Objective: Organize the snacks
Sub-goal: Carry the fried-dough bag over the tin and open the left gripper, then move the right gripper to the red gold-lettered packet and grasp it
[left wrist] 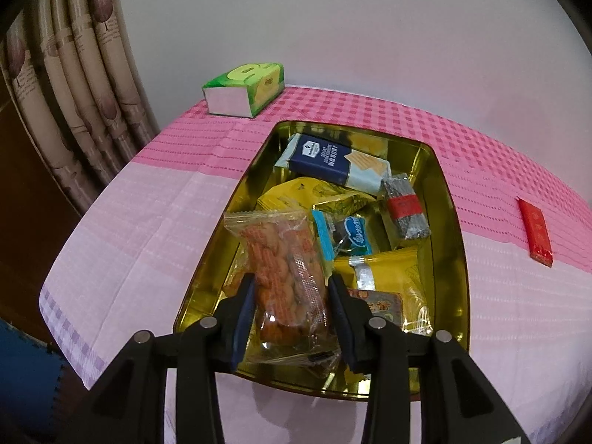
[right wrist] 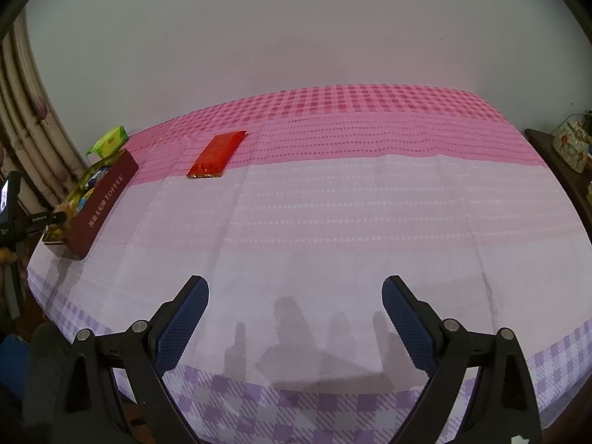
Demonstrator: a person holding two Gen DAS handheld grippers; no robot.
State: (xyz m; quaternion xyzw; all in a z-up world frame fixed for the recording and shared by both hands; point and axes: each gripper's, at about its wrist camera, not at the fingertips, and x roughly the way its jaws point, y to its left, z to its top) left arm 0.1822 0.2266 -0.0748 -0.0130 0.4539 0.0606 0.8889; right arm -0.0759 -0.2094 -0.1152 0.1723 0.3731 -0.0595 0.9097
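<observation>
My left gripper (left wrist: 291, 281) is shut on a clear packet of orange twisted snacks (left wrist: 281, 255). It holds the packet low over the near end of an open gold-lined tin (left wrist: 447, 244). Inside the tin lie a dark blue cracker pack (left wrist: 333, 162), yellow packets (left wrist: 388, 273), a grey bar with a red band (left wrist: 403, 207) and a blue-wrapped sweet (left wrist: 351, 233). In the right wrist view the tin (right wrist: 100, 203) shows its dark red side at far left. A flat red packet (left wrist: 535, 232) (right wrist: 217, 154) lies alone on the pink cloth. My right gripper (right wrist: 296, 285) stands open above bare cloth with nothing between its fingers.
A green tissue box (left wrist: 244, 88) (right wrist: 109, 142) stands beyond the tin near the table's far left corner. Curtains (left wrist: 74, 92) hang to the left and a plain wall runs behind. A floral container (right wrist: 571, 144) sits on dark furniture past the right edge. The checked cloth (right wrist: 333, 222) covers the table.
</observation>
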